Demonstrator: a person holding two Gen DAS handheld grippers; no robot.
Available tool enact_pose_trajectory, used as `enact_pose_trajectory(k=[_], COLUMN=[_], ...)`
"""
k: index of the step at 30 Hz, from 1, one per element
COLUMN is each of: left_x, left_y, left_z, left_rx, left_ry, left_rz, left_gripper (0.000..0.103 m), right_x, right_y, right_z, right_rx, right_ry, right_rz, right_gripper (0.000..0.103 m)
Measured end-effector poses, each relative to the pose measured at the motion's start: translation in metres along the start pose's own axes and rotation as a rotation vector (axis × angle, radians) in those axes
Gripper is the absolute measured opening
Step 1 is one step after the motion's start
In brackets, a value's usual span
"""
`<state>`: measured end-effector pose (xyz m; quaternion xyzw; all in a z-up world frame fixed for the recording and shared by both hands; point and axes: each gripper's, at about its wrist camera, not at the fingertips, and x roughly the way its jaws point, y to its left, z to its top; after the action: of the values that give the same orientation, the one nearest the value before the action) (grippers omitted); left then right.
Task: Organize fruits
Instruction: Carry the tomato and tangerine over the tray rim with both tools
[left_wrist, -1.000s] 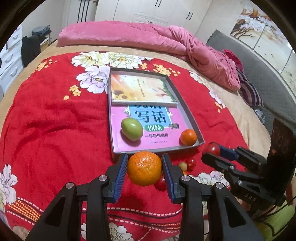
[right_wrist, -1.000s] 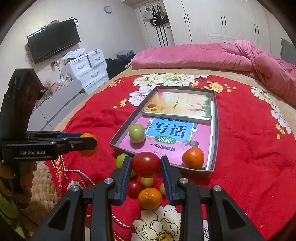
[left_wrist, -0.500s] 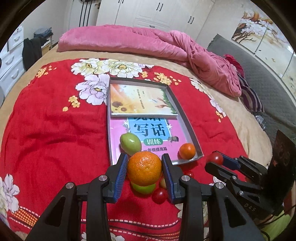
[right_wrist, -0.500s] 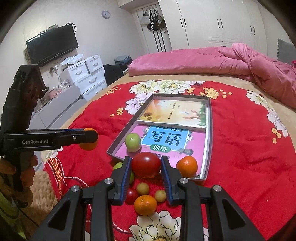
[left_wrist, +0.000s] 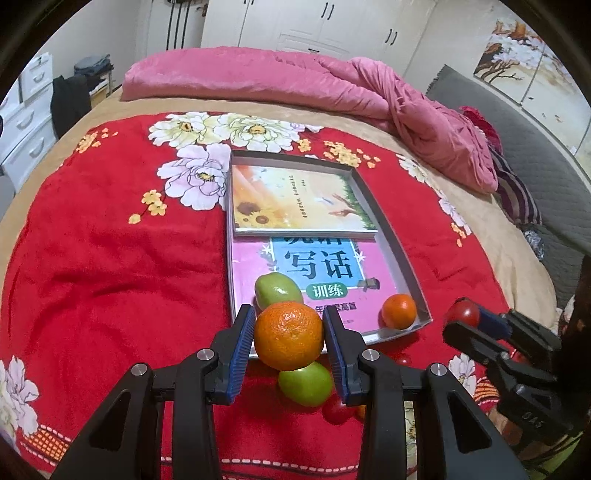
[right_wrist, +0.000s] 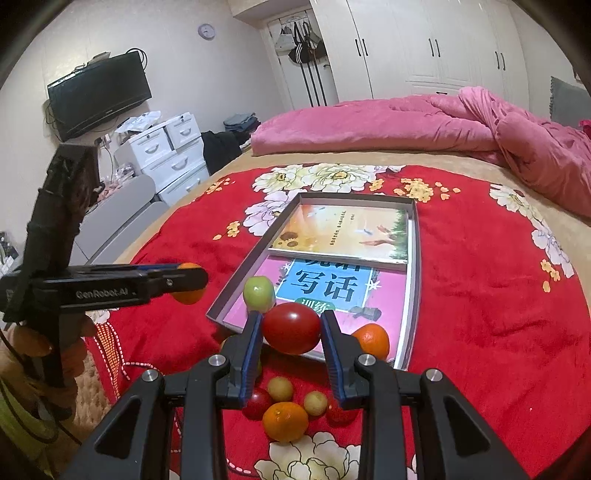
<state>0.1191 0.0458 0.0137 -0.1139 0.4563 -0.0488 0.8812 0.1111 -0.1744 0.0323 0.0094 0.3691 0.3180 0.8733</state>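
My left gripper (left_wrist: 289, 338) is shut on an orange (left_wrist: 289, 335) and holds it above the near edge of the grey tray (left_wrist: 400, 251). My right gripper (right_wrist: 291, 332) is shut on a red tomato (right_wrist: 291, 328), also over the tray's near edge (right_wrist: 413, 280). In the tray lie a green fruit (left_wrist: 277, 290) and a small orange (left_wrist: 398, 311), on a pink book. On the red blanket before the tray lie a green fruit (left_wrist: 306, 384), an orange (right_wrist: 285, 421), small red tomatoes (right_wrist: 256, 403) and small yellow-green fruits (right_wrist: 280, 388).
Two books fill the tray: a sunflower-cover book (left_wrist: 299, 201) at the far end, a pink book (left_wrist: 317, 273) nearer. A pink duvet (left_wrist: 295, 85) lies along the bed's far side. White drawers (right_wrist: 166, 155) and a TV (right_wrist: 99, 98) stand left of the bed.
Both grippers have risen and pulled back with their fruit still held; the tray and loose fruit now sit lower and farther in both views.
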Motion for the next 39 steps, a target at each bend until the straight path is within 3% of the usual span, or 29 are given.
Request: enact_pose_trajectory(k=[20, 39], left_x=[0.031, 0.057], left_y=[0.001, 0.008], left_z=[-0.003, -0.009], left_rx=[0.017, 0.012], left_ry=[0.029, 0.062], left_rz=[0.006, 0.024], left_gripper=[0.039, 0.039], right_x=[0.035, 0.064], right_y=[0.005, 0.003], right_z=[0.025, 0.012], right_rx=[-0.009, -0.016], right_ry=[0.017, 0.084], right_rz=[-0.021, -0.025], right_gripper=[0.032, 0.032])
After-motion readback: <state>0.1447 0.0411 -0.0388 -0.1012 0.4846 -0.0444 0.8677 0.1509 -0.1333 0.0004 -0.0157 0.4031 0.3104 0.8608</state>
